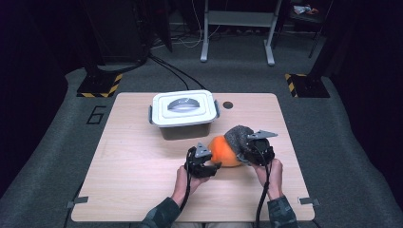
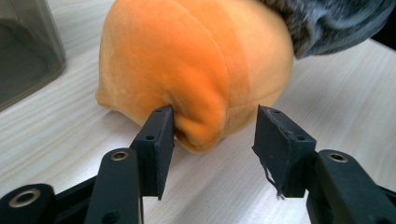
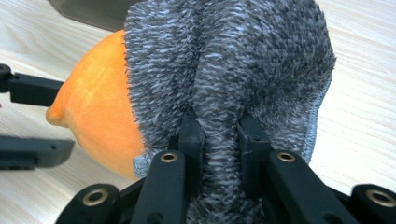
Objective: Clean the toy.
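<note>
An orange plush ball-shaped toy (image 1: 223, 150) lies on the wooden table (image 1: 138, 171), partly covered on its right by a fuzzy grey cloth (image 1: 238, 136). My right gripper (image 3: 220, 135) is shut on a fold of the grey cloth (image 3: 233, 70), with the orange plush (image 3: 100, 116) showing to its left. My left gripper (image 2: 212, 135) is open, its jaws either side of a bulge at the near end of the orange plush (image 2: 196, 70). The left jaw touches the plush; the right jaw stands apart from it. In the high view the left gripper (image 1: 215, 166) sits at the plush's left front.
A grey plastic box with a white lid and handle (image 1: 184, 108) stands behind the plush, toward the table's back. A small dark round hole (image 1: 228, 105) lies to its right. The box's wall (image 2: 23, 51) appears at the left of the left gripper view.
</note>
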`<state>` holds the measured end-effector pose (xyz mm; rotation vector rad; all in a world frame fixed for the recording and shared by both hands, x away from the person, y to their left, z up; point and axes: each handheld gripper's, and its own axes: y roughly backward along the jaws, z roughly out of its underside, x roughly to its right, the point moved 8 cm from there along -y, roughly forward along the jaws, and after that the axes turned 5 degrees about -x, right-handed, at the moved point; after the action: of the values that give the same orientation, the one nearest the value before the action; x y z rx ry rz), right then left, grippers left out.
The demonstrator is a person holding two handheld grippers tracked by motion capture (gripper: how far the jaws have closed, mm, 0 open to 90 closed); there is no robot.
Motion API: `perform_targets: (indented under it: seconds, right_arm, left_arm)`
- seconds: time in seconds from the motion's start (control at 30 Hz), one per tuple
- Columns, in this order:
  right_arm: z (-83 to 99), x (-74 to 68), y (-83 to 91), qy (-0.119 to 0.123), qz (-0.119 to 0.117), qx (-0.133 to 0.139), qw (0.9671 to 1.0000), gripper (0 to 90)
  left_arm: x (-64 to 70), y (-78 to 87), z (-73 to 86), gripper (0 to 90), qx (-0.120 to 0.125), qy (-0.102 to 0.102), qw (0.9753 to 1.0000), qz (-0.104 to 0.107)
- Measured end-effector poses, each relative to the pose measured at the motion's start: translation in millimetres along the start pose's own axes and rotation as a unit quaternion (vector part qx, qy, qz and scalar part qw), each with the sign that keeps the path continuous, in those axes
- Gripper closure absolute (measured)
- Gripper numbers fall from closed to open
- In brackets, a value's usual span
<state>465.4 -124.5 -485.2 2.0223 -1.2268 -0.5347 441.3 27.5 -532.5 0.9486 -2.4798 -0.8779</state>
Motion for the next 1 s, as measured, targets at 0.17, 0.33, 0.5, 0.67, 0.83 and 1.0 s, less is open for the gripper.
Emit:
perform_targets:
  seconds: [0.17,0.33,0.5,0.67,0.83,1.0]
  right_arm:
    - [-0.7,-2.2,-1.1,-0.001,0.007,0.000,1.0000,75.0]
    - [1.0,0.0,0.8,-0.004,0.009,0.002,1.0000,75.0]
    - [-0.7,0.3,12.2,0.000,0.008,0.021,0.9997,75.0]
    - [-7.6,-13.1,25.7,0.016,0.001,0.036,0.9992,75.0]
    - [-13.8,-27.0,31.0,0.034,-0.011,0.044,0.9984,75.0]
    - [-14.3,-28.2,23.9,0.036,-0.020,0.049,0.9979,75.0]
  left_arm:
    - [2.2,-6.5,-2.5,54.5,0.001,-0.030,0.9987,-0.042]
    - [3.2,-7.9,-6.4,75.1,-0.001,-0.035,0.9987,-0.036]
    - [6.2,-2.7,-13.1,79.5,-0.002,-0.033,0.9993,-0.017]
    - [9.9,6.3,-21.8,80.3,0.003,-0.015,0.9997,0.017]
    - [13.0,15.2,-28.3,80.3,0.014,-0.003,0.9994,0.031]
    - [7.5,11.6,-25.9,80.2,0.015,0.009,0.9994,0.031]
